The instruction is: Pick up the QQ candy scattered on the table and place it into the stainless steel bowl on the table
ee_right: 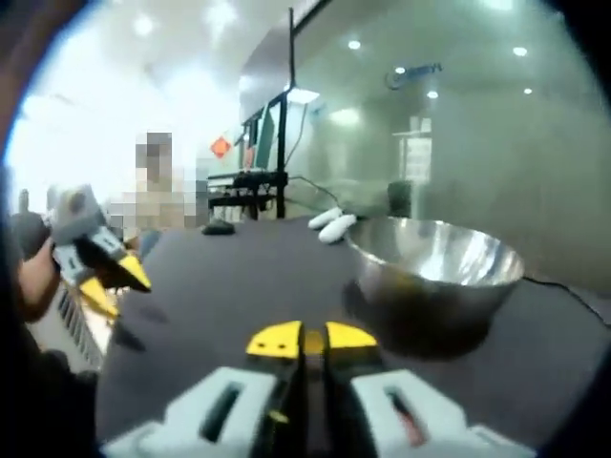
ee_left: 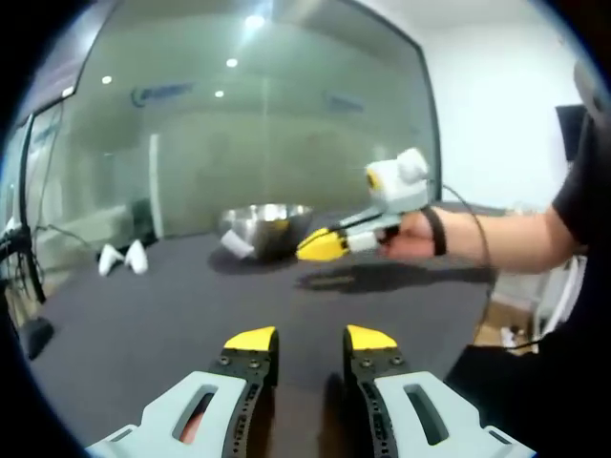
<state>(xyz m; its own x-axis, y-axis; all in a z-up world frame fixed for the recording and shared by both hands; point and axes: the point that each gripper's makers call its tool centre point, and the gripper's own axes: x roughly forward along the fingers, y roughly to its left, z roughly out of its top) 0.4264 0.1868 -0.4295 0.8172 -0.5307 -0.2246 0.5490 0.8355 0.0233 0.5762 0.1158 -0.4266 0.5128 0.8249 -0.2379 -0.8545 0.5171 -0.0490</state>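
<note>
The stainless steel bowl [ee_left: 267, 227] [ee_right: 434, 277] stands on the dark table [ee_left: 143, 324]. A small white packet [ee_left: 237, 245], likely a QQ candy, lies against the bowl's near left side. My left gripper [ee_left: 310, 339] hangs low over the table, open, with nothing between its yellow tips; it also comes in at the left [ee_right: 119, 286]. A hand holds my right gripper [ee_left: 320, 246] just right of the bowl and apart from the packet. In its own view the right gripper [ee_right: 305, 339] is shut, and I see nothing in it.
Two white objects [ee_left: 124, 258] [ee_right: 332, 224] lie on the table's far side, with a small black object [ee_right: 218, 227] near them. A glass wall rises behind the table. A dark stand with cables [ee_left: 24, 248] is at the left edge.
</note>
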